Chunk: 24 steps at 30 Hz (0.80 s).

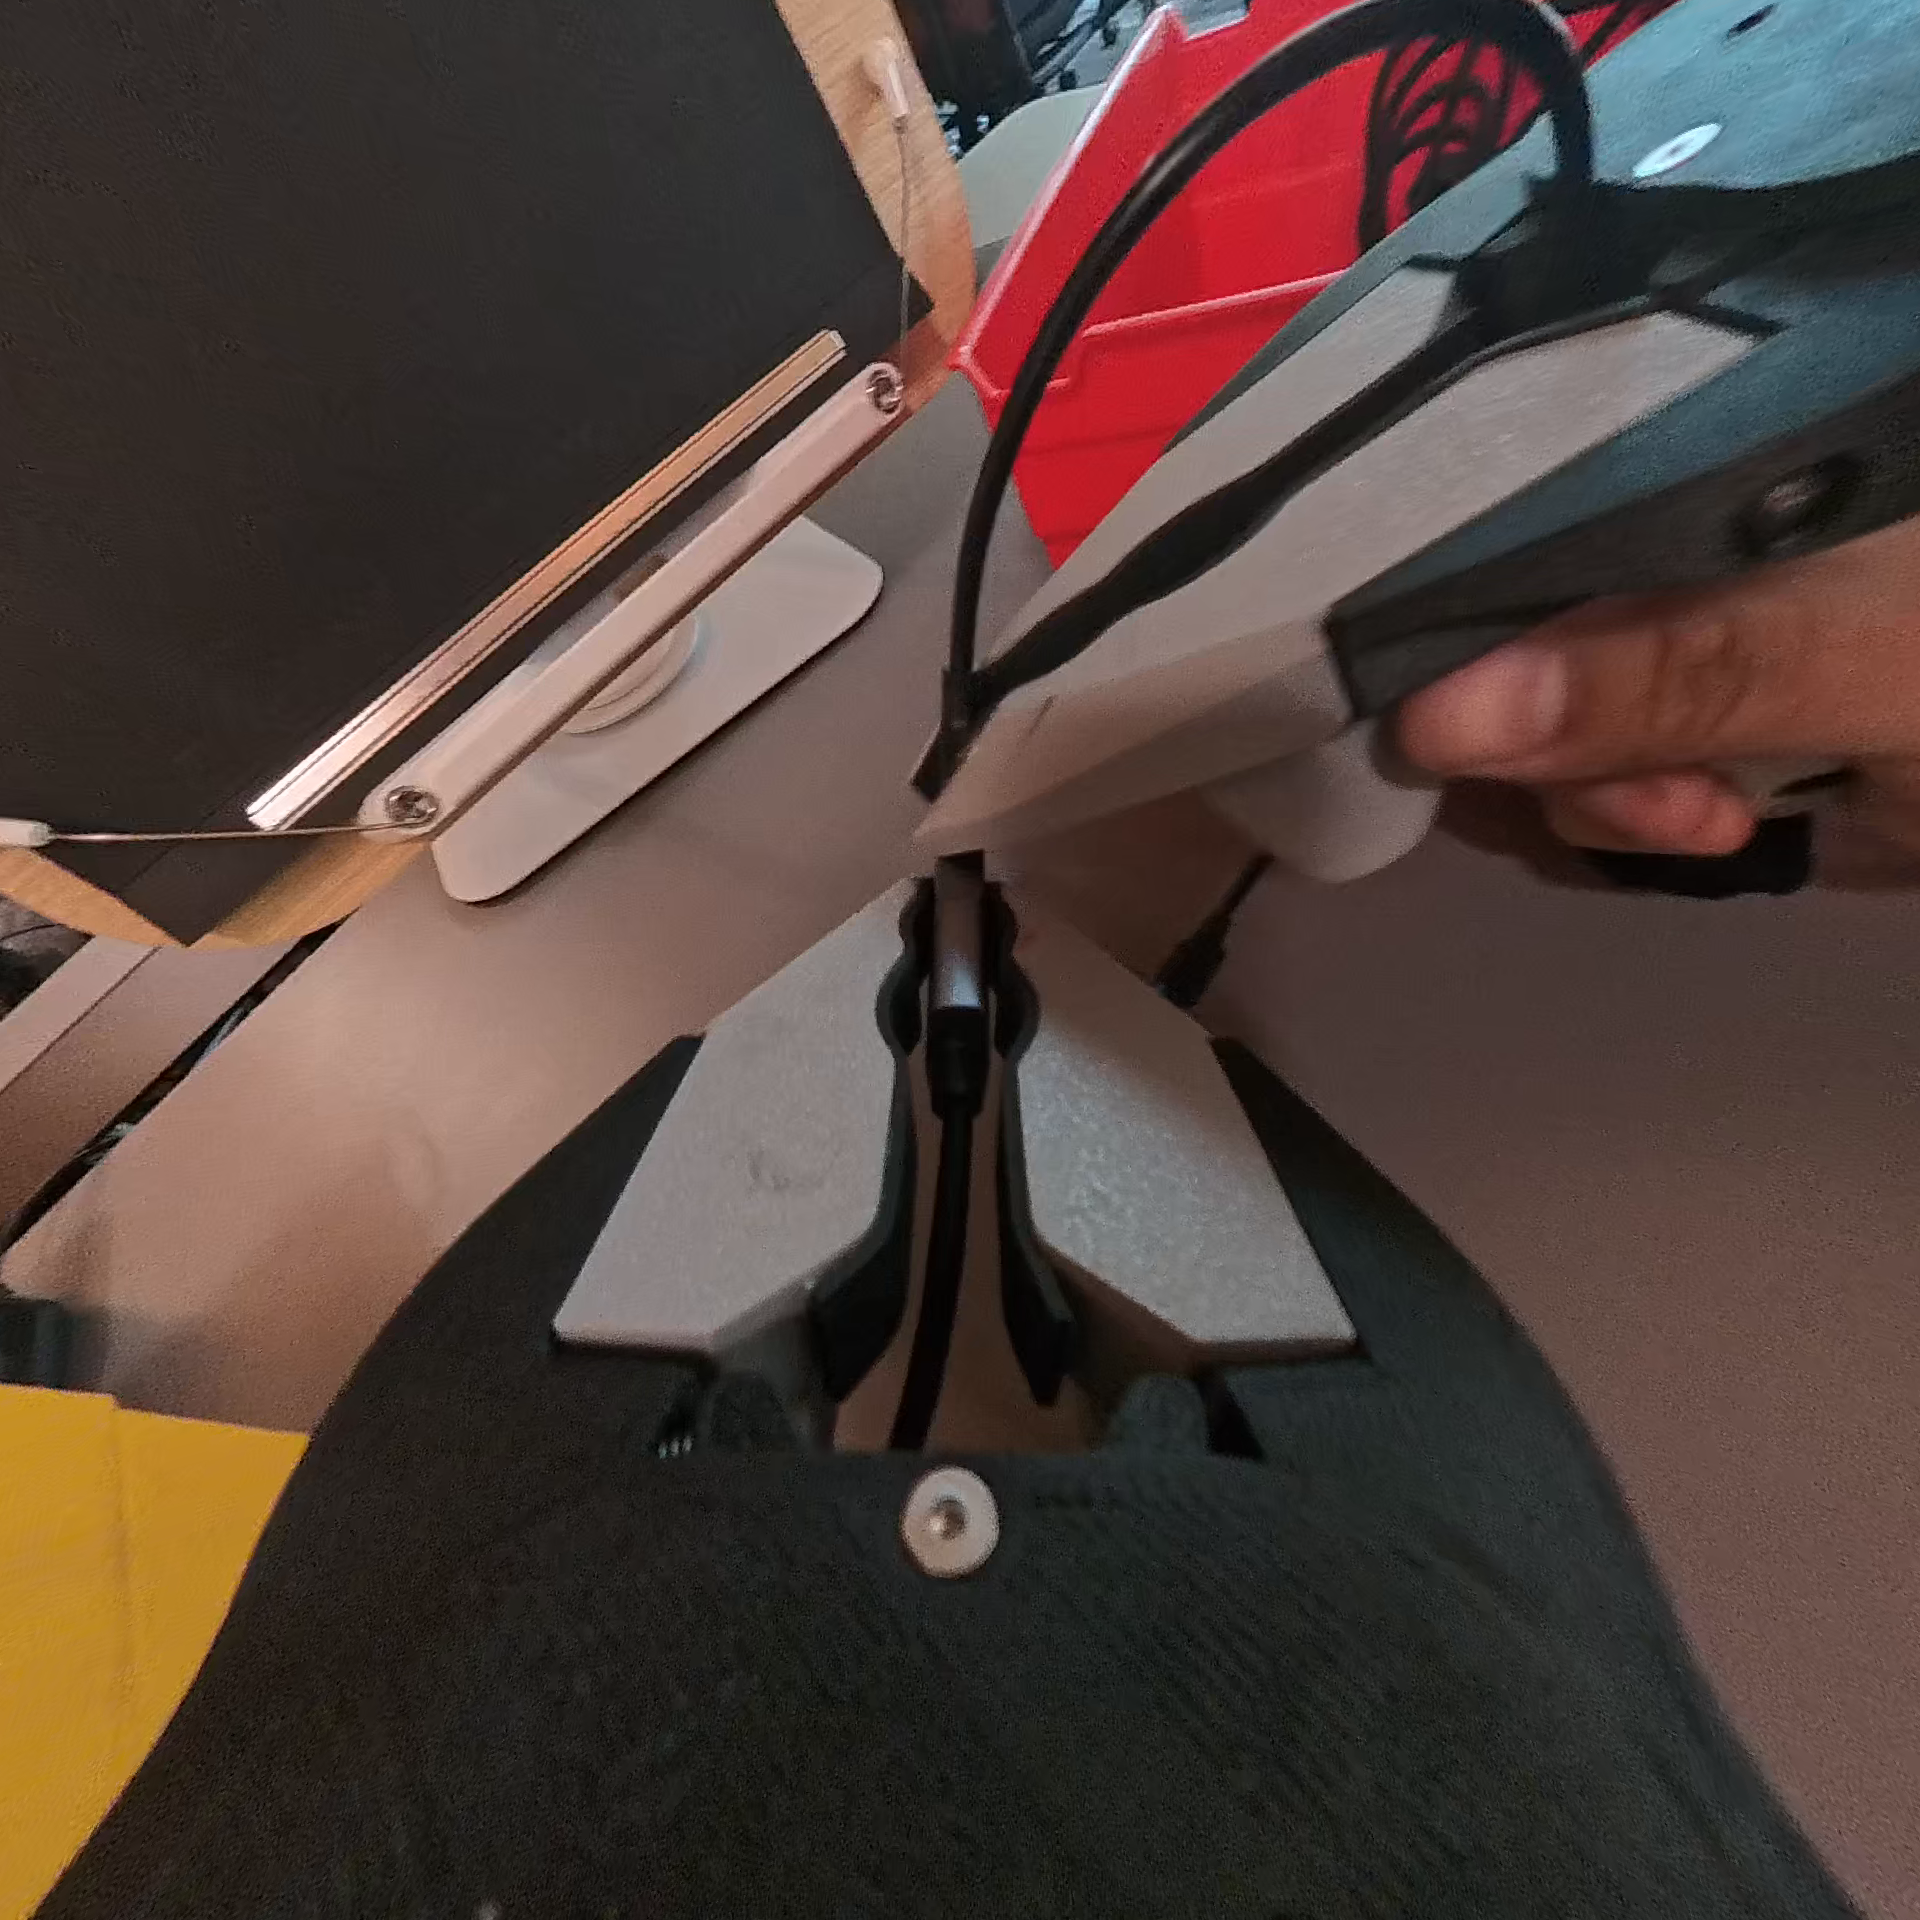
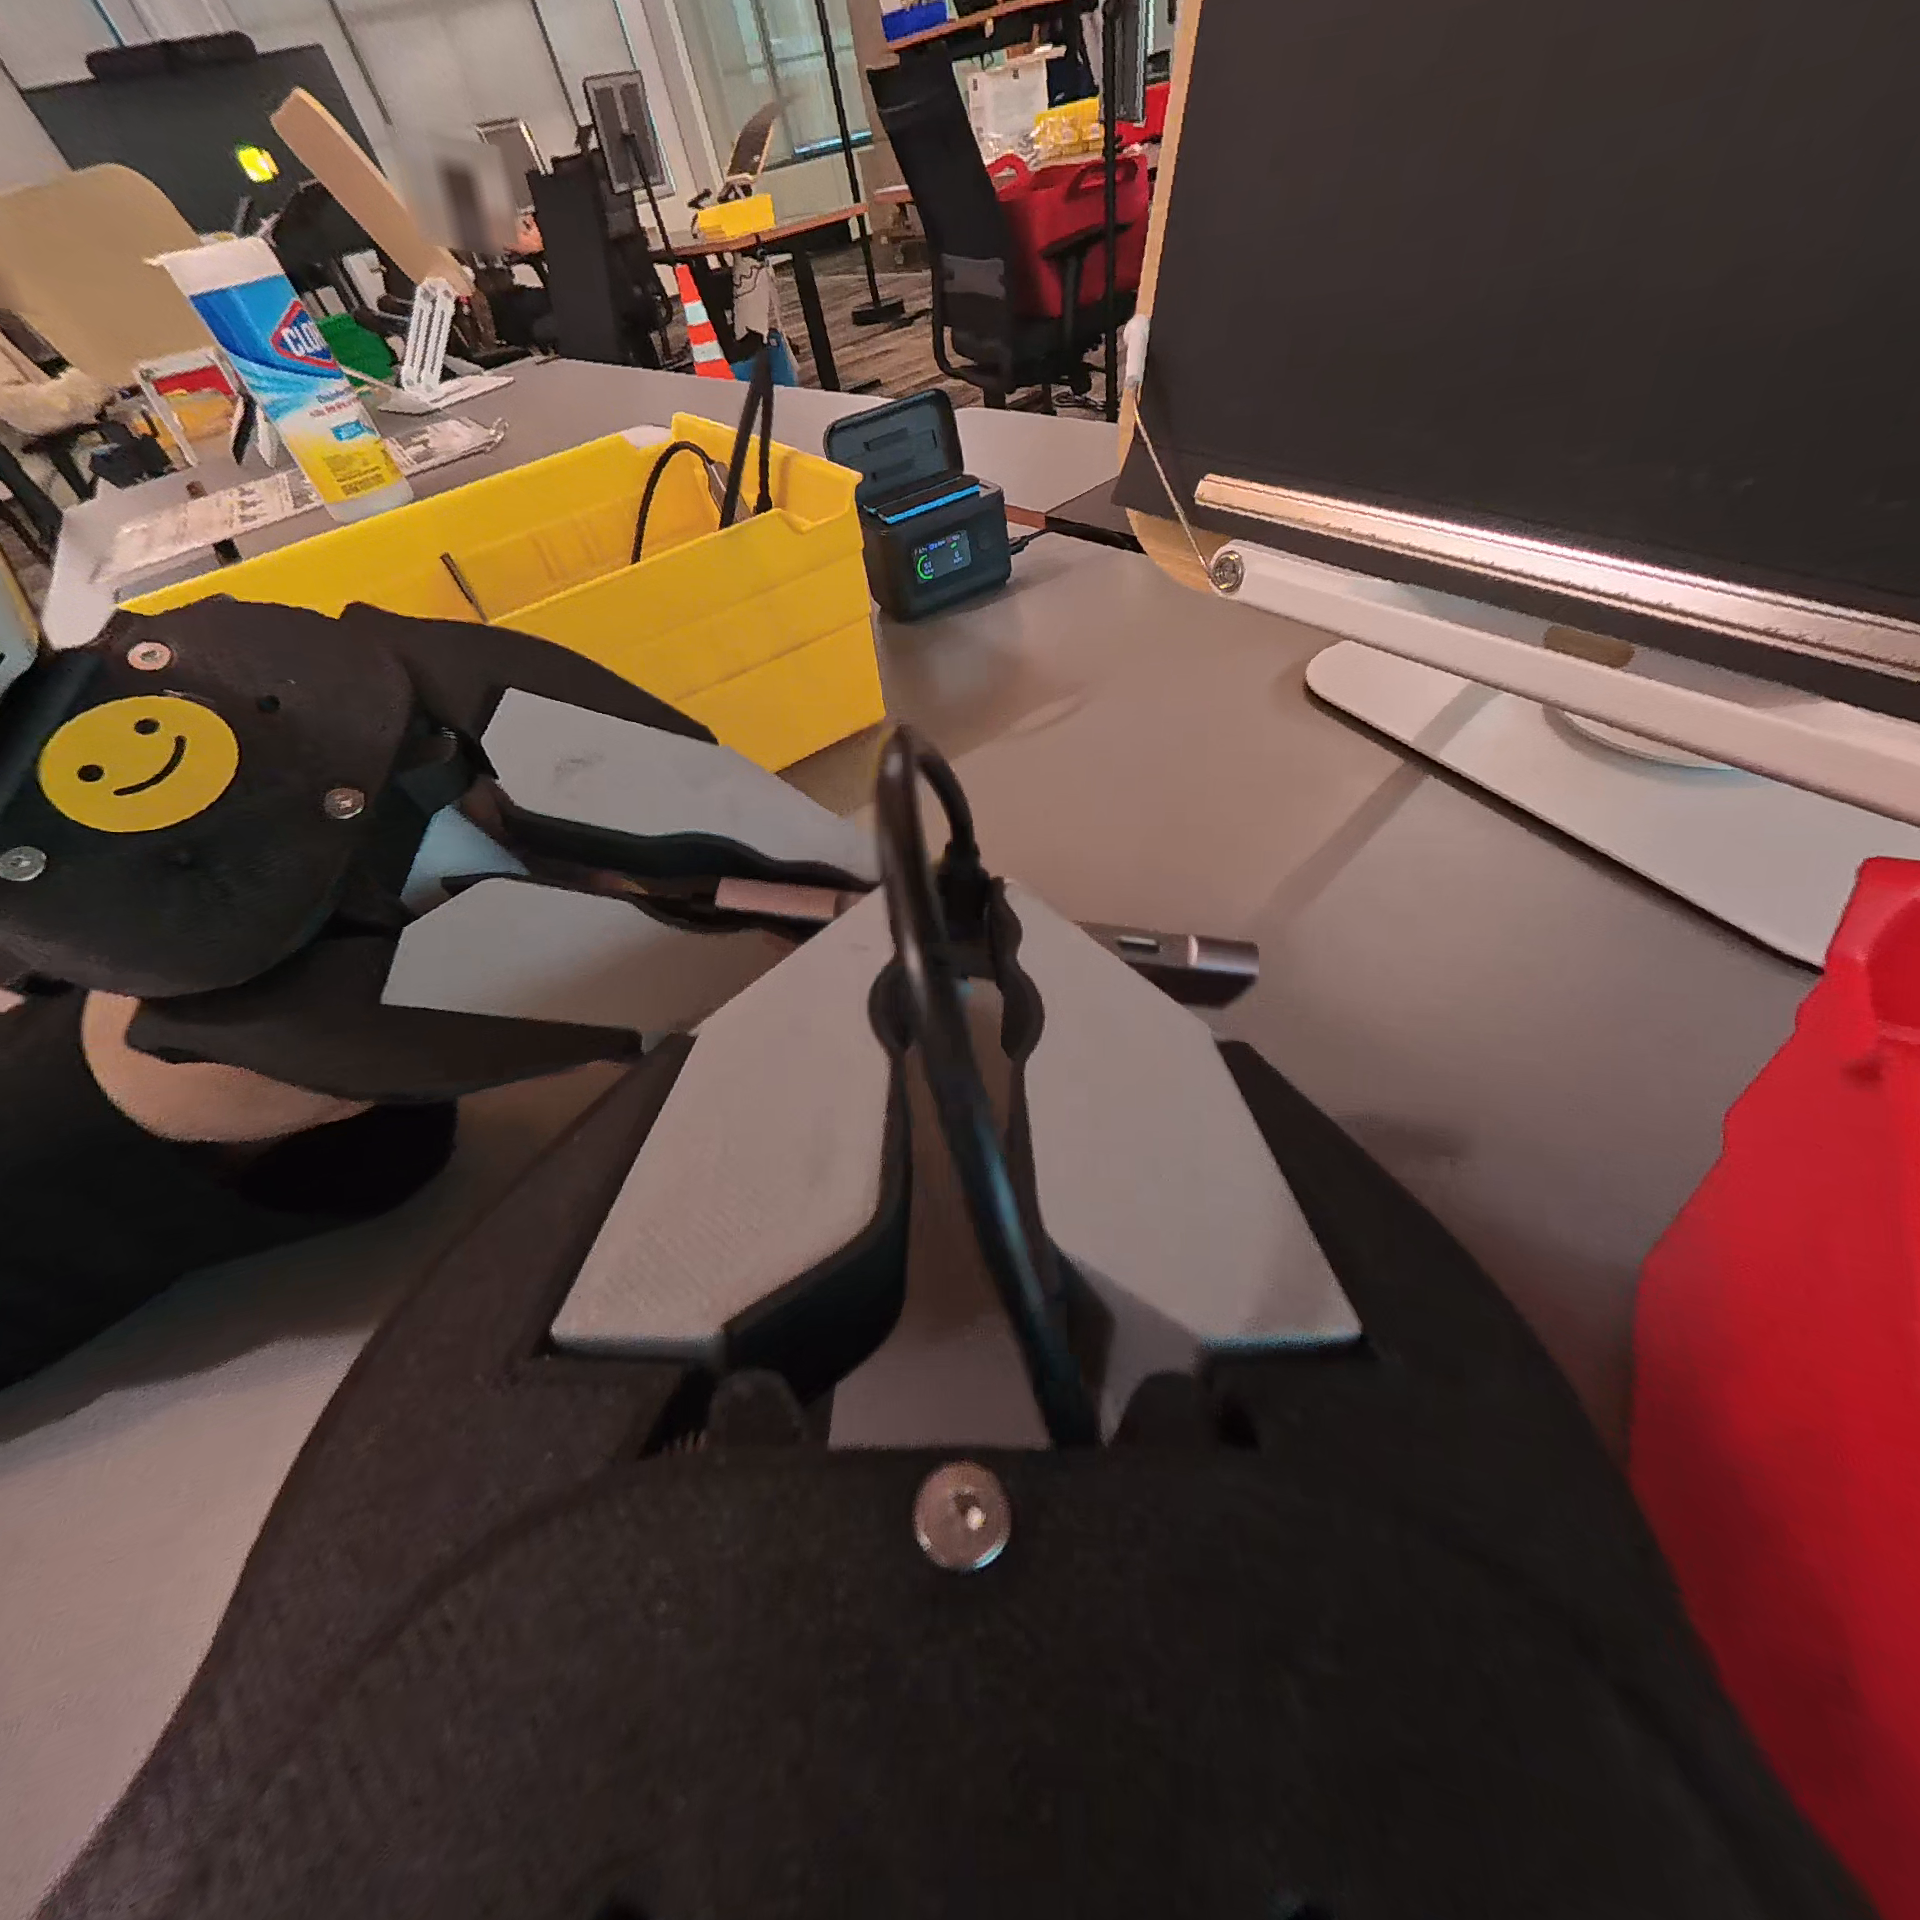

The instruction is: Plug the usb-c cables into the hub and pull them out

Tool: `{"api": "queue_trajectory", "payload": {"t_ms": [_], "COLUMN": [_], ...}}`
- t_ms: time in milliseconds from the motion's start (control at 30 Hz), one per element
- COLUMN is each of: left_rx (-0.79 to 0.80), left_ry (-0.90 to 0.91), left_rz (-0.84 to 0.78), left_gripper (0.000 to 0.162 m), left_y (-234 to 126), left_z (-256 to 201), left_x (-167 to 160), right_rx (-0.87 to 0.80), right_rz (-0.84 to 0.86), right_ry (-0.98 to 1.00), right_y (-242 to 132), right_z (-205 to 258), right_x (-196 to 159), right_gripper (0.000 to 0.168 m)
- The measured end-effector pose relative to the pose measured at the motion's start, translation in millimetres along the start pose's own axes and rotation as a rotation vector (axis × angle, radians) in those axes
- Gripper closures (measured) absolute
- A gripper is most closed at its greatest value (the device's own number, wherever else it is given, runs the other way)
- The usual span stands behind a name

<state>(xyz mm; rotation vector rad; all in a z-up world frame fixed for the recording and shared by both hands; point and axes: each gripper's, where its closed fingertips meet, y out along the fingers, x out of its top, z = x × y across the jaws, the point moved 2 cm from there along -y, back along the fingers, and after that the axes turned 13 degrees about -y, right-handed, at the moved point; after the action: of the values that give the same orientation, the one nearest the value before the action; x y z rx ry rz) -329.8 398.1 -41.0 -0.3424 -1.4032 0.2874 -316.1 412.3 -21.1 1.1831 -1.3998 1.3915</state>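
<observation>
My left gripper [image 1: 956, 904] is shut on a slim grey metal hub [image 1: 956, 977], whose black tail cable runs back between the fingers. In the right wrist view the left gripper [image 2: 831, 894] comes in from the left, and the hub's far end [image 2: 1195, 951] sticks out past my right fingers. My right gripper [image 2: 951, 914] is shut on a black usb-c cable [image 2: 977, 1143], with the plug end at the hub. The fingertips hide whether the plug is seated. In the left wrist view the right gripper [image 1: 940, 790] sits just above my left tips and the cable [image 1: 1039, 343] loops over it.
A monitor on a silver stand [image 2: 1558, 727] stands close behind, also in the left wrist view [image 1: 665, 665]. A red bin [image 2: 1787, 1247] is at the right. A yellow bin [image 2: 665, 582] and a black charger case [image 2: 925, 520] stand at the back left. Another black plug [image 1: 1195, 951] lies on the table. Both grippers' tips are close together, under 4 cm apart.
</observation>
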Motion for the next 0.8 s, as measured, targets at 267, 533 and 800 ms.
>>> {"api": "queue_trajectory", "payload": {"t_ms": [267,533,800], "left_rx": [0.014,0.022,-0.044], "left_ry": [0.017,0.018,-0.040], "left_rz": [0.000,0.001,0.040], "left_gripper": [0.156,0.155,0.155], "left_y": [-1.9,1.5,0.7], "left_z": [5.2,1.6,1.3], "left_x": [-1.1,-3.1,-6.8], "right_rx": [-0.008,-0.017,0.023], "right_rz": [0.002,0.027,0.025], "right_ry": [-0.050,-0.076,-0.032], "right_y": [1.2,-0.8,-0.6], "right_z": [2.5,1.7,3.7], "right_x": [-0.3,-3.6,-4.9], "right_gripper": [0.159,0.161,0.160]}}
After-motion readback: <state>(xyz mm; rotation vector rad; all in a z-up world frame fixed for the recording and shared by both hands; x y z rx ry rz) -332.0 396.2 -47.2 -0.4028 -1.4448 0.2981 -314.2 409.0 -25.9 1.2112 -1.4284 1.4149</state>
